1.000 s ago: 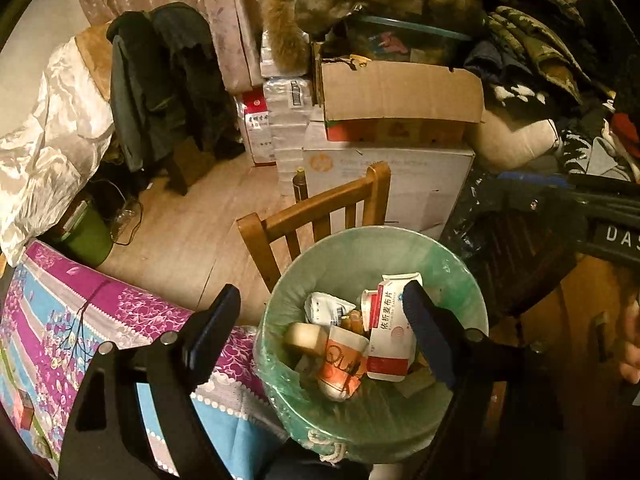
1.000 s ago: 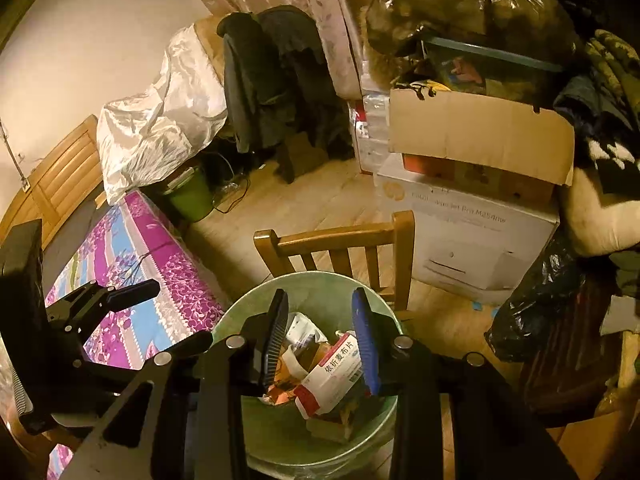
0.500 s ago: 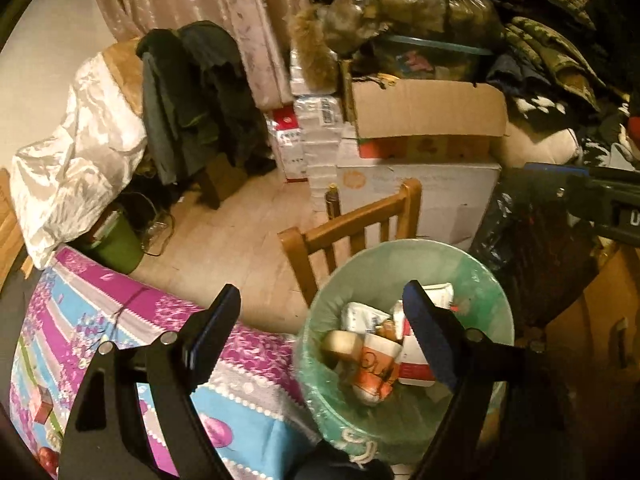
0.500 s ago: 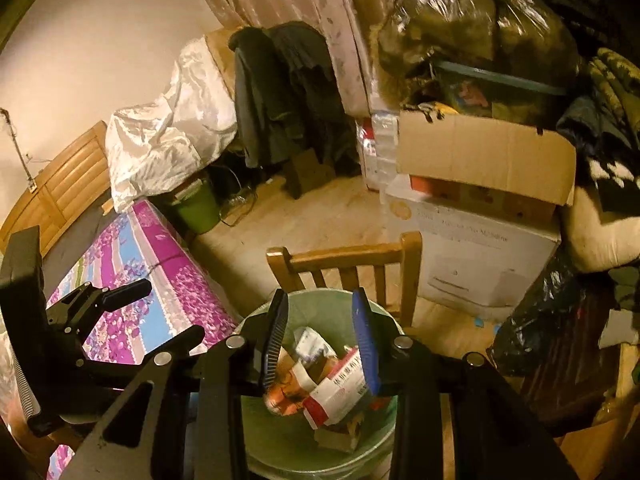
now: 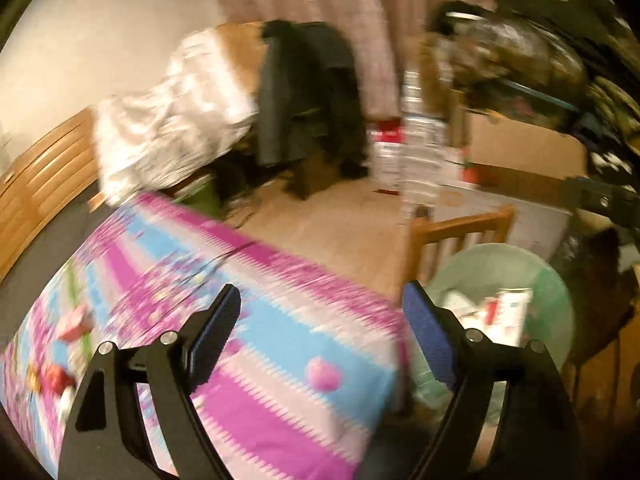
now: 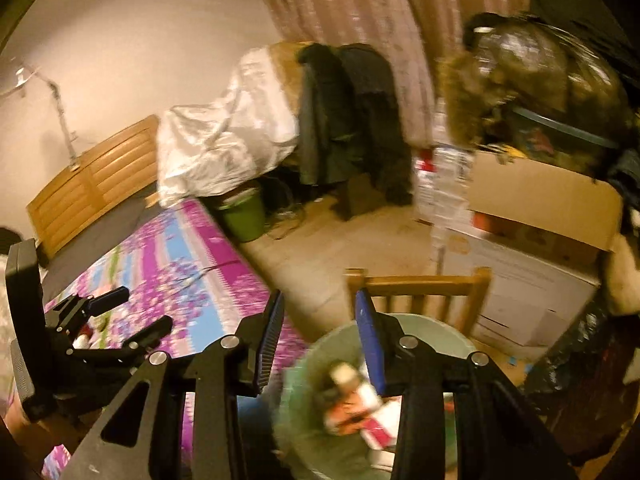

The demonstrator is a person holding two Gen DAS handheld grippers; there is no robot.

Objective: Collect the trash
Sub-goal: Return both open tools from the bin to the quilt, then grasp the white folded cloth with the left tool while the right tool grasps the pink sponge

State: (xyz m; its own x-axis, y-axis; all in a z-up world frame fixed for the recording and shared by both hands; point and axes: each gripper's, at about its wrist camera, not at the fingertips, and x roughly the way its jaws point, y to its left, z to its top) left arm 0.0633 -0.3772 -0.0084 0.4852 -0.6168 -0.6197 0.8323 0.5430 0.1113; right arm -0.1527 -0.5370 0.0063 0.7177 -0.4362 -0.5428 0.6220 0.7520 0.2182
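A pale green lined trash bin [image 6: 304,380] stands beside the table, holding an orange cup and red-and-white packets [image 6: 352,412]. My right gripper [image 6: 319,296] hangs above the bin's near left rim; its jaws are opening and nothing is between them. My left gripper [image 5: 320,292] is open and empty over the purple and blue flowered tablecloth [image 5: 260,280], with the bin [image 5: 552,280] off to its right. In the right wrist view the left gripper [image 6: 142,308] shows at the far left above the cloth [image 6: 180,264]. Small red and white bits [image 5: 60,376] lie blurred on the cloth.
A wooden chair [image 6: 416,280] stands just behind the bin. Cardboard boxes [image 6: 540,200] and piled bags and clothes fill the right side. A green bucket [image 6: 244,216] sits on the floor past the table, and a wooden headboard [image 6: 92,188] lines the left wall.
Both grippers have swung left, away from over the bin; the left one now hangs over the tablecloth. The right jaws stand a little wider apart. The bin's contents look unchanged.
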